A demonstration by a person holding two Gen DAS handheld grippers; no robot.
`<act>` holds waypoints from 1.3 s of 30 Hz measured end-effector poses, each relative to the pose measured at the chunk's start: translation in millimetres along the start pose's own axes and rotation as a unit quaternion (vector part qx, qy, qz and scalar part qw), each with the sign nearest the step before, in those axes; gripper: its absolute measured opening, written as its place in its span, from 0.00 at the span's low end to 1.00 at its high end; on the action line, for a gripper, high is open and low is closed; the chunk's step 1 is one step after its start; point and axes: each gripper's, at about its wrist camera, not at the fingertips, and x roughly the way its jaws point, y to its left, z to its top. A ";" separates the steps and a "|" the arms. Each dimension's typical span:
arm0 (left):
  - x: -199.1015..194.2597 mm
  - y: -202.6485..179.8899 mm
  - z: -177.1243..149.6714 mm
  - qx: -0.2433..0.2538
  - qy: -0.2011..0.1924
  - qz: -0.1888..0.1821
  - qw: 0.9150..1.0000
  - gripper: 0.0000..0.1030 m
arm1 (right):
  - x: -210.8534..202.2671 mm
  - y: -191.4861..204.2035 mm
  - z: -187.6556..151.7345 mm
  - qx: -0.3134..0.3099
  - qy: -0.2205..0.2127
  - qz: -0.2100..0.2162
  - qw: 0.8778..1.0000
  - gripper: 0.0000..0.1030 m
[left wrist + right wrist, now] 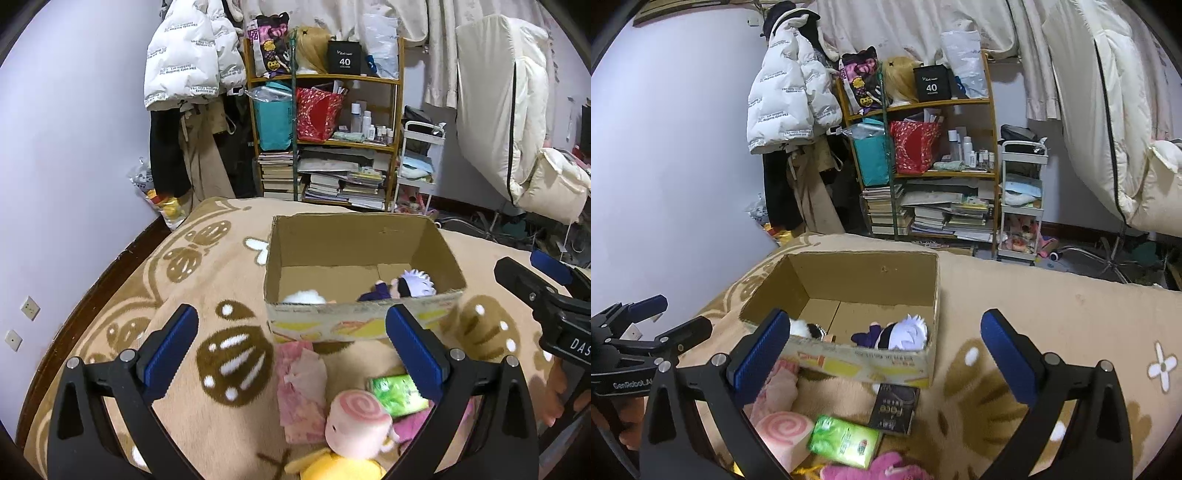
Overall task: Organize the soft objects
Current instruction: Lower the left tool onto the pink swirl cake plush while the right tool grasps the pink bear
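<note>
An open cardboard box [364, 317] [849, 363] stands on the beige blanket. Inside lie a white-haired doll in purple [400, 288] [901, 334] and a white and black plush [304, 296] [807, 329]. In front of the box lie a pink swirl-headed plush in yellow [356, 424] [783, 430], a pink cloth [301, 384], a green packet [397, 395] [844, 441], a black packet [895, 402] and a magenta plush [886, 467]. My left gripper [291, 350] is open and empty above the pile. My right gripper [886, 354] is open and empty, hovering over the box's front wall.
The blanket [1052, 306] covers a bed. Behind it stand a crowded wooden shelf [325, 136], hanging coats [192, 55], a white trolley [1021, 206] and a rolled white duvet [517, 122]. The right gripper shows at the left view's right edge [546, 295].
</note>
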 end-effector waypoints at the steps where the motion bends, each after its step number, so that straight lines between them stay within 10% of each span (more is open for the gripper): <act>1: -4.5 -1.4 -1.7 0.001 0.001 0.000 1.000 0.98 | -5.7 0.7 -0.7 0.001 0.001 -0.003 1.000 1.00; 21: -35.5 -24.7 -49.3 0.027 0.054 -0.008 0.998 0.98 | -42.1 -16.3 -56.4 0.069 0.094 -0.016 0.993 1.00; 39: 21.7 -41.7 -67.5 0.050 0.139 -0.028 0.989 0.98 | 19.4 -38.5 -93.3 0.134 0.240 -0.010 0.961 1.00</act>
